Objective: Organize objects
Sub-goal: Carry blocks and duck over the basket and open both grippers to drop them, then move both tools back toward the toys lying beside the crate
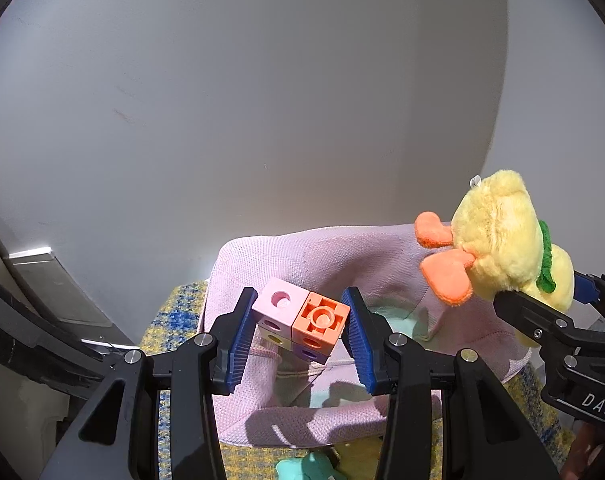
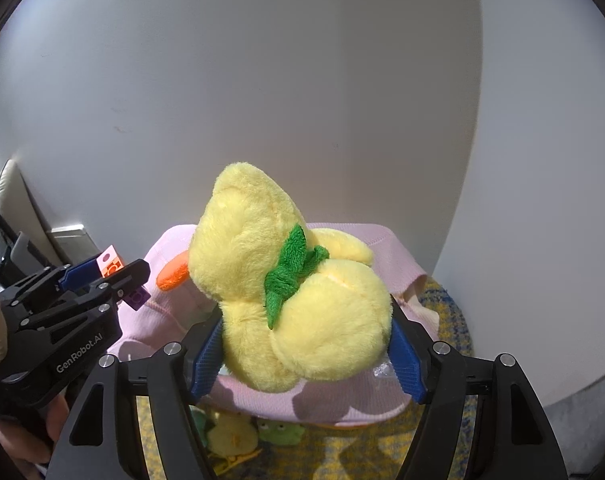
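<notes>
A cluster of toy blocks (image 1: 302,320), pink and orange above yellow and purple, hangs over the open pink fabric basket (image 1: 286,256). My left gripper (image 1: 300,312) is shut on it, a blue pad on each side. A yellow plush duck (image 2: 302,300) with a green scarf and orange beak sits between the blue pads of my right gripper (image 2: 306,320), above the same basket (image 2: 398,252). Both pads touch its body. In the left wrist view the duck (image 1: 502,240) and right gripper (image 1: 550,294) are at the right. In the right wrist view the left gripper (image 2: 110,268) and its blocks (image 2: 110,266) are at the left.
The basket stands on a yellow and blue rug (image 1: 174,312) against a white wall. Something mint green (image 1: 398,326) lies inside it. In front of the basket lie a mint plush (image 1: 306,468), a small yellow plush (image 2: 230,432) and a green frog (image 2: 280,432).
</notes>
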`<state>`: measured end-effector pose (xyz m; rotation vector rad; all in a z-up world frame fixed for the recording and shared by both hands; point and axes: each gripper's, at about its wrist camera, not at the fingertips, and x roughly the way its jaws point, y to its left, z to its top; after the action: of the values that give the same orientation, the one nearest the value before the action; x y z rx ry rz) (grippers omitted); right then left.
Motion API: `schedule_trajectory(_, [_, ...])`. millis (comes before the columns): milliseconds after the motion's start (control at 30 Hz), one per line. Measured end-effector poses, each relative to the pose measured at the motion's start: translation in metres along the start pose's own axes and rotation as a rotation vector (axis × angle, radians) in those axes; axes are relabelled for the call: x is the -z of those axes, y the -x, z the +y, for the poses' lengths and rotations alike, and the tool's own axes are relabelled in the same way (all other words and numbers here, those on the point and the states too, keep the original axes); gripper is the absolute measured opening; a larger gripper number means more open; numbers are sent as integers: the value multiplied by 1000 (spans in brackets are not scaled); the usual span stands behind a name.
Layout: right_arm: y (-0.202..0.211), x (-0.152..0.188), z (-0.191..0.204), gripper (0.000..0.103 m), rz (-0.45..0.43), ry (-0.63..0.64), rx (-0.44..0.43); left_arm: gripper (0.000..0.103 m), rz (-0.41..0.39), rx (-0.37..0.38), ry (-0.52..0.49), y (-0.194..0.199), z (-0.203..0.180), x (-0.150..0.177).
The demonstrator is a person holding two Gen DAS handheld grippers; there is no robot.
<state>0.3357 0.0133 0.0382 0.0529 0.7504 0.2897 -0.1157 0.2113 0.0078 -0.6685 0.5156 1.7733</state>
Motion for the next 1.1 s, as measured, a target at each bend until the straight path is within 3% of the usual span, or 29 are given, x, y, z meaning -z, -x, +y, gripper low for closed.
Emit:
schedule_trajectory(67, [-2, -1, 0, 79, 0, 1, 3, 46, 10, 2, 2, -3, 1, 0])
schedule_trajectory(133, [-5, -1, 0, 83, -1, 2, 7, 60, 12, -2, 4, -5, 1, -1])
schedule_trajectory(200, [-5, -1, 0, 87, -7, 5, 13, 83, -4, -18, 9, -2, 2, -1])
schedule_trajectory(267, [-5, 0, 0, 92, -9, 2, 25, 90, -19, -29, 7, 2, 4, 0])
schedule_trajectory(400, [0, 0, -15, 93, -4, -17, 30, 91, -18, -36, 3, 9, 5, 1])
schedule_trajectory(1100, [72, 9, 10, 93, -76, -15, 37, 92, -90, -16, -3, 87, 17, 7])
